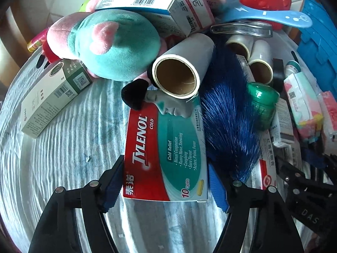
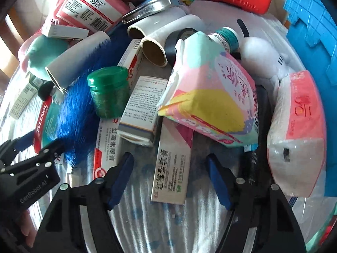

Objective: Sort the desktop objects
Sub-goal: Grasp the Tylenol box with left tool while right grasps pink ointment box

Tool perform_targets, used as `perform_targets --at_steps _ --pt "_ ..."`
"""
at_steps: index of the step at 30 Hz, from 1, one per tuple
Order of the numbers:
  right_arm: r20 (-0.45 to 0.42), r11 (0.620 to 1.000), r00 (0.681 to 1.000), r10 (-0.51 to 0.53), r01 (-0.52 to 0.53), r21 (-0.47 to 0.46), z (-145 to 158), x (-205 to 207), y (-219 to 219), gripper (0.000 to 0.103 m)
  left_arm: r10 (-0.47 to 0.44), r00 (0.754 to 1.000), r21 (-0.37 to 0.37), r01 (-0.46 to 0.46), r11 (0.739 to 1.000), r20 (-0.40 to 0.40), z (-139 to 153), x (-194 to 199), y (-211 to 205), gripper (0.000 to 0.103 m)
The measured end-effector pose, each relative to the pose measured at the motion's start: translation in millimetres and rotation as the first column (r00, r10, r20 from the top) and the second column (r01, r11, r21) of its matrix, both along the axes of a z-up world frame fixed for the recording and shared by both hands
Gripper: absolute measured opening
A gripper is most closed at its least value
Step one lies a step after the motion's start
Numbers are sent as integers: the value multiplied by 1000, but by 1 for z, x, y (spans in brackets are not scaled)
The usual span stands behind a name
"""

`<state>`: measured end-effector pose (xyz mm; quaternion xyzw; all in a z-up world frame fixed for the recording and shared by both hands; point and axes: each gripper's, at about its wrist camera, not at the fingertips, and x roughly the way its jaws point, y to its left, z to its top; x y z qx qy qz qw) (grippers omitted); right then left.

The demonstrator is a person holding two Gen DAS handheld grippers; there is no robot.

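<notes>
A red and teal Tylenol box [image 1: 164, 154] lies flat on the striped cloth [image 1: 63, 158]. My left gripper [image 1: 166, 168] straddles its near end, and both blue pads [image 1: 112, 186] touch its long sides. In the right wrist view a white and green ointment box [image 2: 172, 172] lies between the fingers of my right gripper [image 2: 169, 158]. Those pads [image 2: 121, 177] stand apart from the box, with a gap on each side. The left gripper [image 2: 31, 154] shows at that view's left edge, at the Tylenol box [image 2: 43, 118].
A pile crowds the far side: a teal and pink plush [image 1: 113, 44], cardboard rolls [image 1: 179, 69], a blue feather duster [image 1: 229, 126], a green jar [image 2: 109, 92], tissue packs [image 2: 212, 105], more medicine boxes [image 2: 139, 109]. A blue crate [image 2: 311, 21] stands at the right.
</notes>
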<state>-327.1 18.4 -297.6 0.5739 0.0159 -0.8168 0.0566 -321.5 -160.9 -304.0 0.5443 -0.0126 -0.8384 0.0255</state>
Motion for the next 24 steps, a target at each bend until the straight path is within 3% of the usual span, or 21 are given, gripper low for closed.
perform_targets --at_steps 2,6,9,14,20,24 --pt "-2 1000 1000 14 -14 -11 4 6 -1 34 -10 1000 -8 10 1000 -5 2 0 2 72" --pt "-7 999 1000 29 -29 20 3 1 -3 34 16 999 50 -18 999 33 -9 -8 -4 72" --pt "4 1000 1000 19 -19 17 6 3 1 32 0 1000 13 0 1000 -5 -4 2 -3 72" --pt "15 999 999 29 -29 -14 18 29 12 32 -59 994 -18 57 998 -93 18 25 0 72" --pt "-25 998 998 55 -57 -42 44 46 30 32 -25 986 -24 21 999 -167 48 26 12 72" --pt "-67 994 995 78 -83 -77 47 58 11 28 -8 979 -40 0 999 -204 73 51 8 71"
